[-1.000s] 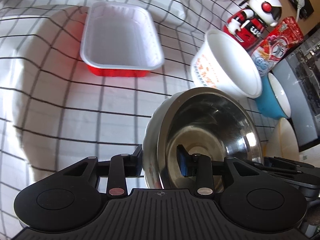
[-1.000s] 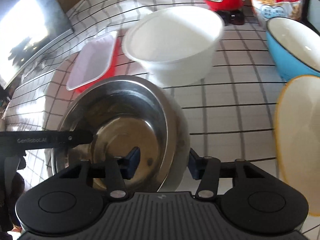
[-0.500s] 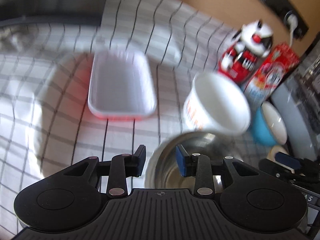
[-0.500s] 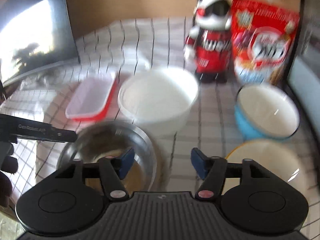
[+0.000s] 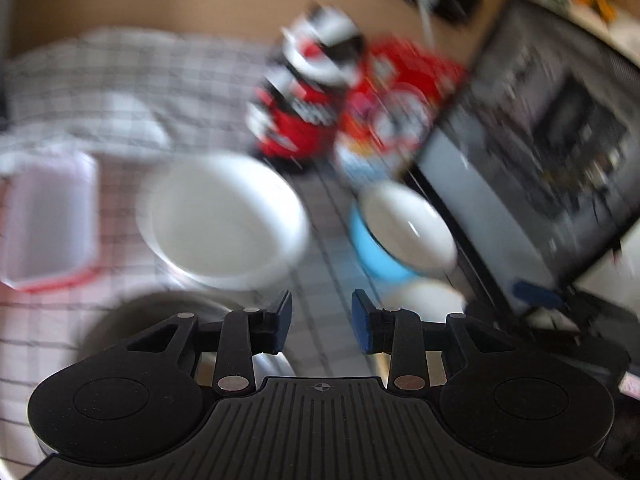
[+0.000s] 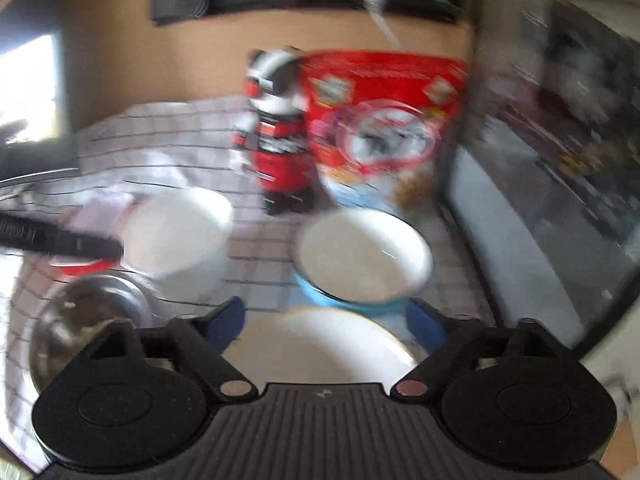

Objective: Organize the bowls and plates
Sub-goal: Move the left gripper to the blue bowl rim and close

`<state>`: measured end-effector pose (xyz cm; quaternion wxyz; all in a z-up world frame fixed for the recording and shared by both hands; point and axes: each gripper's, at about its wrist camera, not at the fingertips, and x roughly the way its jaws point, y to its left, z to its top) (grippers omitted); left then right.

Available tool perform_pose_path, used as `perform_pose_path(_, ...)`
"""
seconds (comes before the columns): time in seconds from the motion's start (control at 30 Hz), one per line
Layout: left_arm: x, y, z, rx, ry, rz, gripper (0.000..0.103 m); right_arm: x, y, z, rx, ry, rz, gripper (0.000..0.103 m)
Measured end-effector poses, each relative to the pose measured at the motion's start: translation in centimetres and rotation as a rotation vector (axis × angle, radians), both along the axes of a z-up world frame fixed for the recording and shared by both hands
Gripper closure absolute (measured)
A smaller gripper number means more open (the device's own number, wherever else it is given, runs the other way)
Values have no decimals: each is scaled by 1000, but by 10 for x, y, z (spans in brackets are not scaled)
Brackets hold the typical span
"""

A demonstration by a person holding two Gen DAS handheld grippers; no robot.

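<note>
A: Both grippers have let go of the steel bowl [image 5: 160,312] since a second ago and pulled back and up; we now see more wall and less cloth.

B: Agreed. Left gripper [image 5: 321,322] stands parted with only checked tablecloth [image 5: 320,280] between its blue pads; nothing held. Steel bowl sits low at its left finger, on the near part of the cloth.

A: Right gripper [image 6: 326,326] wide apart, its jaws just closing a little after springing open; nothing pinched. We see the yellow-rimmed plate [image 6: 320,346] beneath and between the fingers, though contact we cannot tell through the blur.

B: Behind that plate, the blue bowl [image 6: 362,260] with white inside, toward the right edge of the cloth. White paper bowl [image 6: 176,236] just left of it, steel bowl [image 6: 92,320] nearer and further left.

A: Red tray [image 5: 48,220] with white inside at the left edge in the left wrist view. Toy robot figure [image 6: 280,136] and red snack bag [image 6: 384,128] stand along the far edge by the wall.

B: Dark appliance [image 5: 540,160] flanks the right side. All frames are motion-smeared.
</note>
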<state>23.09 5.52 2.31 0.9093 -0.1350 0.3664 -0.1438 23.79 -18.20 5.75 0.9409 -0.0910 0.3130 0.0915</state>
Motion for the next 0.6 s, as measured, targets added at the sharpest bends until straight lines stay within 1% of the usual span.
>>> perform_pose_path(0.07,-1,-17,-11,5,37,-41,67,1,-13,-8,3,22,-23,52)
perform_pose_path(0.13,-6,-28,-18,17,56,-54,67,0,-24,-14,33,32,-34,52)
perform_pose_path(0.2,-6,-32,-19,28,60,-43,67,1,-29,-16,59,34,-39,52)
perform_pose_path(0.27,-9,-30,-15,29,45,-13,67,1,-33,-15,84,23,-38,52)
perform_pose_path(0.4,-11,-23,-10,5,26,54,67,-5,-42,-9,137,-8,-22,52)
perform_pose_path(0.47,-12,-24,-12,-8,29,69,67,-7,-44,-8,136,-19,-17,52)
perform_pose_path(0.6,-7,-34,-17,-1,61,40,67,-6,-52,-14,125,5,-32,54)
